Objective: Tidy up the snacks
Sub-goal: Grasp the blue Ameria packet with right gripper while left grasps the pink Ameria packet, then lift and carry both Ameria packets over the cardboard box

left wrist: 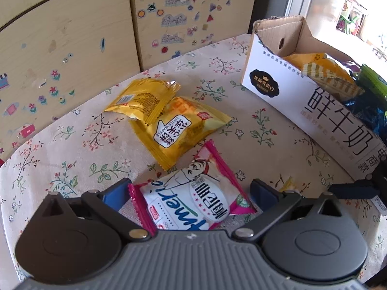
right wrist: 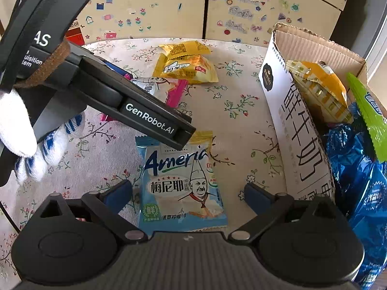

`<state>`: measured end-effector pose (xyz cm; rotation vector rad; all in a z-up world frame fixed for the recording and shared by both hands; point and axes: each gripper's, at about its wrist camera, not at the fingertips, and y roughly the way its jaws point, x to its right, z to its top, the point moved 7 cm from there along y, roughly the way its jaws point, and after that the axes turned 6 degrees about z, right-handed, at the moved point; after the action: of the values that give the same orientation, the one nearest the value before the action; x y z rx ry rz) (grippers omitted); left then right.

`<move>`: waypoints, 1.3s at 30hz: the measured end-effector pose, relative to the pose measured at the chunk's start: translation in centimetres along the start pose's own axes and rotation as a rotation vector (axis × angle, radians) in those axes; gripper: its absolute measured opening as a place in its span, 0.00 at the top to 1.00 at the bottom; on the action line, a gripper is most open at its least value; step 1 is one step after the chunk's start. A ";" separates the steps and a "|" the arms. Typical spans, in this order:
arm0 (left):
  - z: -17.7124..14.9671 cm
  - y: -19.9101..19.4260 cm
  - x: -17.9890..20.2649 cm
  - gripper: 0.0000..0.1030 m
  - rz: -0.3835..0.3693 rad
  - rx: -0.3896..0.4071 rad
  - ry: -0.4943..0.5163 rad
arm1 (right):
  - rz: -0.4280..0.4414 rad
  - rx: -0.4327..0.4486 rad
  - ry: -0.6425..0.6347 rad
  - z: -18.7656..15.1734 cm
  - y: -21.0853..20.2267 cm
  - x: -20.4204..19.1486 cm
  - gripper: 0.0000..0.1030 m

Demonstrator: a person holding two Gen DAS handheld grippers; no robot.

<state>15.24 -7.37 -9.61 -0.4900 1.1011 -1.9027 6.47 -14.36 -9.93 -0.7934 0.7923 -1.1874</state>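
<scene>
My left hand-held gripper stands wide over the pink packet, my right hand-held gripper wide over the blue packet; both packets lie left of the carton, long axes pointing away from me.

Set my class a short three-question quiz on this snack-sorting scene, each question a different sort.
1. True or false: the left tongs grip the pink packet.
2. Which packet lies between the right tongs? A pink B blue C green
3. How many yellow waffle packets lie outside the box?

Key: 1 false, they stand open around it. 2 B, the blue packet. 3 two.
</scene>
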 end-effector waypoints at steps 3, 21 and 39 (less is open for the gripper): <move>0.0 -0.1 0.1 0.04 0.000 0.004 -0.001 | -0.003 0.018 -0.007 0.1 -0.4 0.2 0.22; -0.6 -3.3 -3.0 0.48 0.094 0.051 -0.039 | 0.048 0.066 -0.034 0.7 -3.1 -0.4 0.39; -0.4 -7.3 -2.9 0.48 0.132 0.120 -0.028 | 0.009 0.214 -0.011 3.9 -7.2 1.2 0.39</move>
<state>13.10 -2.97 -3.47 -0.3673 0.9703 -1.8285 6.66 -16.45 -1.96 -0.6184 0.6466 -1.2358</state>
